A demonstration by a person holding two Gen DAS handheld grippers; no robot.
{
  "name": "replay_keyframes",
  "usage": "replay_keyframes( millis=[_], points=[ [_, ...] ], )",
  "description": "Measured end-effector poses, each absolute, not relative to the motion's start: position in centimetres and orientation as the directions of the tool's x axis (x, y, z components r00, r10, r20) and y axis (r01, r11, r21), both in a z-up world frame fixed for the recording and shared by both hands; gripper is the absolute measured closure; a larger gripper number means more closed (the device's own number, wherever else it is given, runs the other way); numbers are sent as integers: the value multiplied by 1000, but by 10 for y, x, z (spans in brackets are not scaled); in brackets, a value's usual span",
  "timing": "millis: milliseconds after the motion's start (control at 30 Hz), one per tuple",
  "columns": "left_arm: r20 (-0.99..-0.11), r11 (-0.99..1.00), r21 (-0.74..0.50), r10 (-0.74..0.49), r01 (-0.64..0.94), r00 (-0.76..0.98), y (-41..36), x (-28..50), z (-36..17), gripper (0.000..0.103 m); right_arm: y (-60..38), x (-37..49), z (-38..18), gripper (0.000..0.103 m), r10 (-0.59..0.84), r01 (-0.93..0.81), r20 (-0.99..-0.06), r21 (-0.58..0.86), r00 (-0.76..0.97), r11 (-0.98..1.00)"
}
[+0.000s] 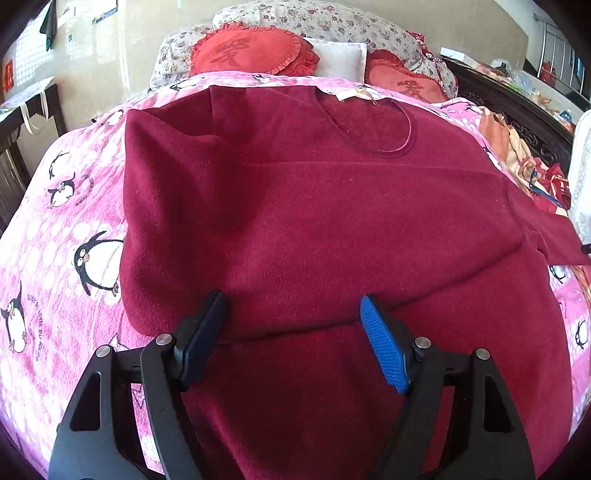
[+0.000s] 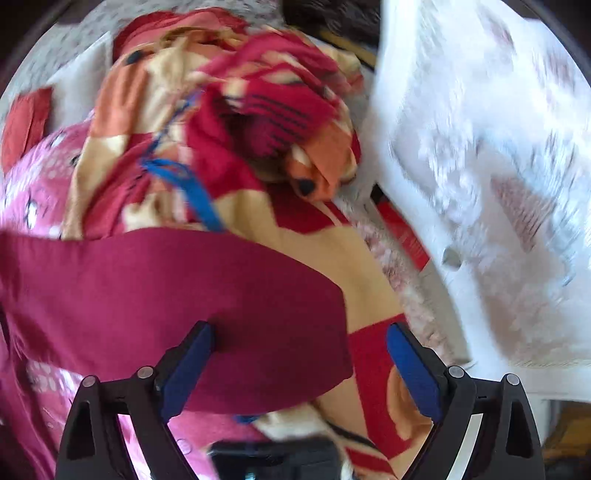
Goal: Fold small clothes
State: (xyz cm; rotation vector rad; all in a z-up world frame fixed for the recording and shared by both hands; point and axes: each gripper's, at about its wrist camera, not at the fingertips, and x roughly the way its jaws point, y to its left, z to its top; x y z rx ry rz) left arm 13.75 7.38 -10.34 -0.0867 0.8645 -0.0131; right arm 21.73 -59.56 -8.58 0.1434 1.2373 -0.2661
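Both fingers of the left gripper (image 1: 291, 306) stand wide apart and grasp nothing; they hover just over the near fold of the dark red sweater (image 1: 314, 206). This sweater lies spread on the pink penguin blanket (image 1: 62, 236), its round neckline at the far side and one sleeve going out to the right. Behind it rest two red heart cushions (image 1: 251, 50) against flowered pillows (image 1: 314, 18). On the blurred right wrist view, the right gripper (image 2: 299, 339) is also released, its fingers around the sleeve end (image 2: 166, 295) but not closed, with a crumpled orange and red blanket (image 2: 221, 122) beyond
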Motion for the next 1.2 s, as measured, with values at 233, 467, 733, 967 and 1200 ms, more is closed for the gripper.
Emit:
replay_keyframes(
  millis=[233,467,733,967,1200],
  points=[
    [-759,997,-76,-42,-25,649,74,138,-104,27,-633,211,-114,0,120,352,-926,253,357,901],
    [-760,997,-70,-36,-26,649,74,137,-104,27,-635,209,-116,12,256,342,-878,404,404,849],
    [-759,997,-74,-39,-26,650,74,137,-104,27,-628,213,-91,51,209,331,-864,384,457,862],
    [-758,997,-79,-43,-26,651,74,137,-103,27,-635,204,-102,26,145,370,-886,327,440,870],
    [-758,997,-78,-42,-26,651,74,138,-103,27,-651,173,-127,22,308,396,-799,542,516,742]
  ],
)
